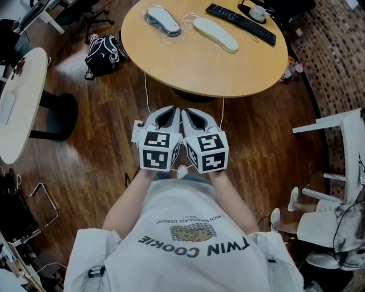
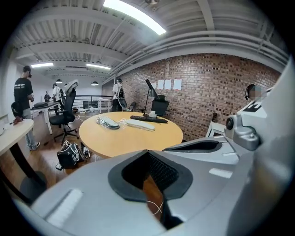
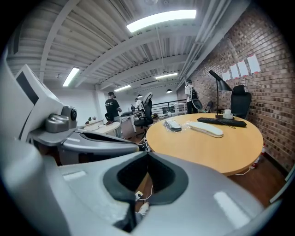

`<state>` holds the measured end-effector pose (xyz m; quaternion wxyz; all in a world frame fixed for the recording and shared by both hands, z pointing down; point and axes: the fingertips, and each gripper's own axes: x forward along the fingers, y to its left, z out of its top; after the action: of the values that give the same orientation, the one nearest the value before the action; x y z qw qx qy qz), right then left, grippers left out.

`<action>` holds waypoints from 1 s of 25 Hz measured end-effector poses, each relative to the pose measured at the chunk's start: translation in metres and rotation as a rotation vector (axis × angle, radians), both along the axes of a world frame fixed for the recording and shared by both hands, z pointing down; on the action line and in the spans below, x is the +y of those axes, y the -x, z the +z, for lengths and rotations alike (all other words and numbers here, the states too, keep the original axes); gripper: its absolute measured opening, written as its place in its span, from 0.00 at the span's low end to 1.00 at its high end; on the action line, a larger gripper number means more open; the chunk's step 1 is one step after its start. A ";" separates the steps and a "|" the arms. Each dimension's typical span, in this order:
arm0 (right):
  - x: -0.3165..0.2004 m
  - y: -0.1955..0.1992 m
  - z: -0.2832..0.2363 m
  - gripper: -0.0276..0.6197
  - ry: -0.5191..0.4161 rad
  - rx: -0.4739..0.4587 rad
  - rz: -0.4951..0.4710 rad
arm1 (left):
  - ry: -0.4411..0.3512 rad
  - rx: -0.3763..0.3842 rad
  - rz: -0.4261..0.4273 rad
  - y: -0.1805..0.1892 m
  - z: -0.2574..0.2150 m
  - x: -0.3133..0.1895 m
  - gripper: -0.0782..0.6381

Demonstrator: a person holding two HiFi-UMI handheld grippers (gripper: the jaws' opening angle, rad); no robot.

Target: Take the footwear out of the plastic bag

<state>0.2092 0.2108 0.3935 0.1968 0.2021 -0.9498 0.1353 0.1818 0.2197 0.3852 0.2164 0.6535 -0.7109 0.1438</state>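
Holding the left gripper (image 1: pixel 171 112) and right gripper (image 1: pixel 191 114) clenched and empty, I judge the slipper (image 1: pixel 163 21) in its plastic bag (image 1: pixel 149 17), well ahead of both on the round table (image 1: pixel 188 68), could skid away if I pinch only film.

A pale grey slipper (image 1: pixel 163 20) lies flat inside a crumpled clear plastic bag (image 1: pixel 149 18) near the round desk's (image 1: pixel 199 68) far edge. Just beside it, a cream slipper (image 1: pixel 215 34) lies flat, angled toward the desk's middle.
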 end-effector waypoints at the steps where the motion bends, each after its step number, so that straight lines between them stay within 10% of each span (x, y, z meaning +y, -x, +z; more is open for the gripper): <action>1: -0.007 0.007 0.001 0.05 0.000 0.002 0.002 | -0.001 0.001 0.003 0.006 0.001 -0.007 0.11; 25: -0.204 0.212 0.016 0.05 0.057 0.090 0.219 | 0.057 0.077 0.261 0.207 0.016 -0.210 0.11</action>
<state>-0.0029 0.0063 0.4092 0.2291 0.3047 -0.9080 0.1739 -0.0253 0.0097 0.4013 0.2416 0.7392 -0.6064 0.1655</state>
